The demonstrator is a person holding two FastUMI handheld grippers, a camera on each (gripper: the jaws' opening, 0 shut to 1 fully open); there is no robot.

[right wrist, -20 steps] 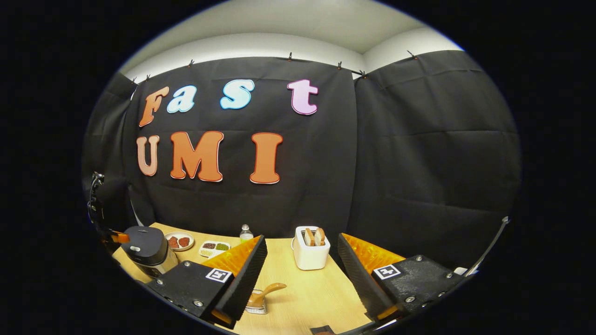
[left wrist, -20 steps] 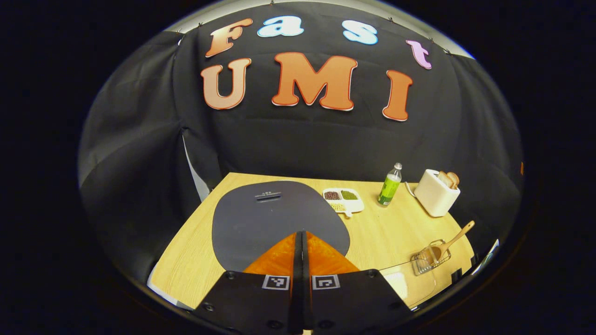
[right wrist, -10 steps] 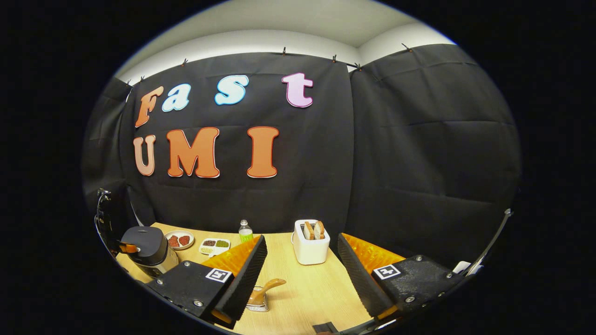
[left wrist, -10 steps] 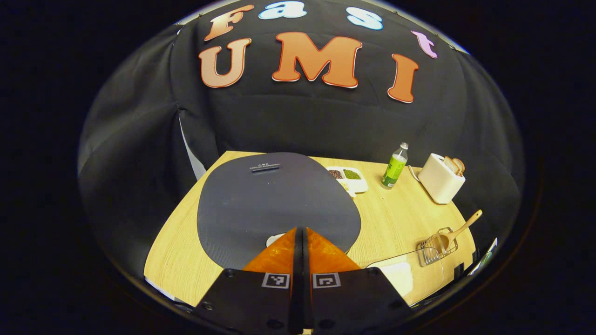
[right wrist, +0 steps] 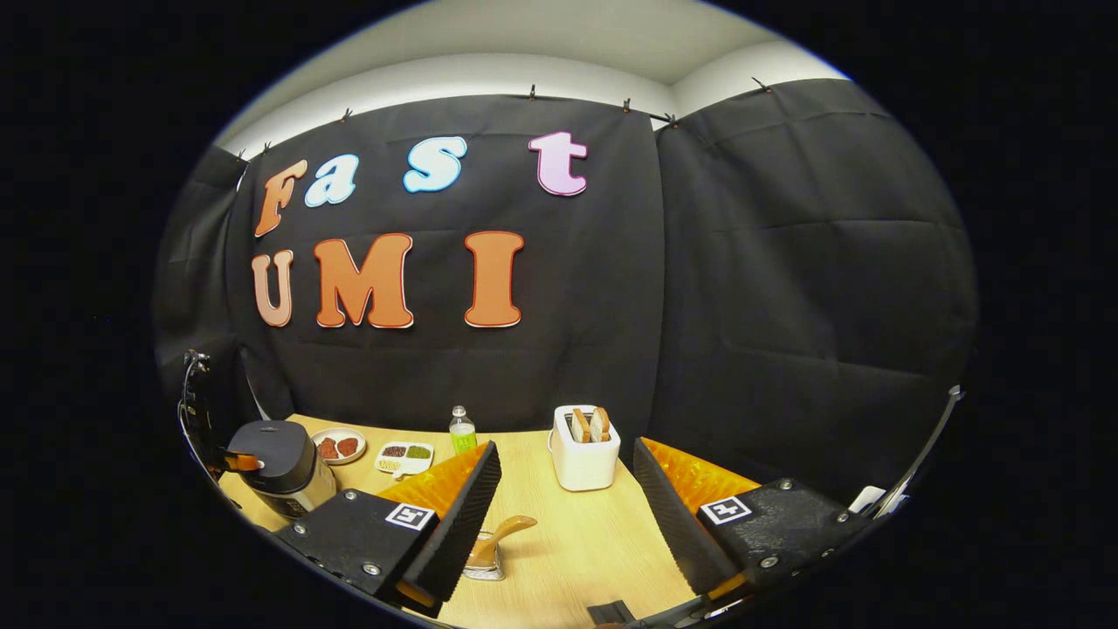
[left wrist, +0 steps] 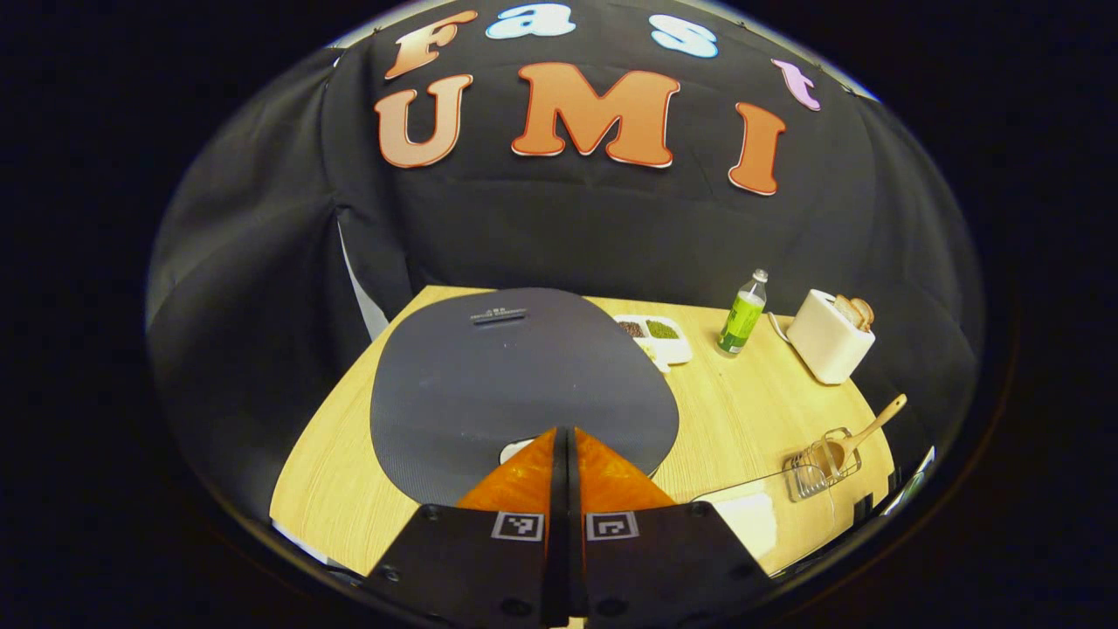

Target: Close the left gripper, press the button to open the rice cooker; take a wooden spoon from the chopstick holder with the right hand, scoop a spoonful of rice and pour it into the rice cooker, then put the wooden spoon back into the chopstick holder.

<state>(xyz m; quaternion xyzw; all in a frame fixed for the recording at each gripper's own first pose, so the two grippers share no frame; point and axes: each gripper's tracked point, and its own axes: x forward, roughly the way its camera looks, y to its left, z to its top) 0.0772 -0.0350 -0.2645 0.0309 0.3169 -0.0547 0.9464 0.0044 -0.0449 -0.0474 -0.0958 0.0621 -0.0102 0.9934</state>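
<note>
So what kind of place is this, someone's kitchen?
More likely a mock kitchen set up in a booth: black cloth hangs as walls, and one wooden table holds a rice cooker, a toaster with bread and a small bottle.

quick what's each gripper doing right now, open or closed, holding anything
Left gripper: closed, holding nothing, tips over the rice cooker lid.
Right gripper: open, holding nothing.
</note>
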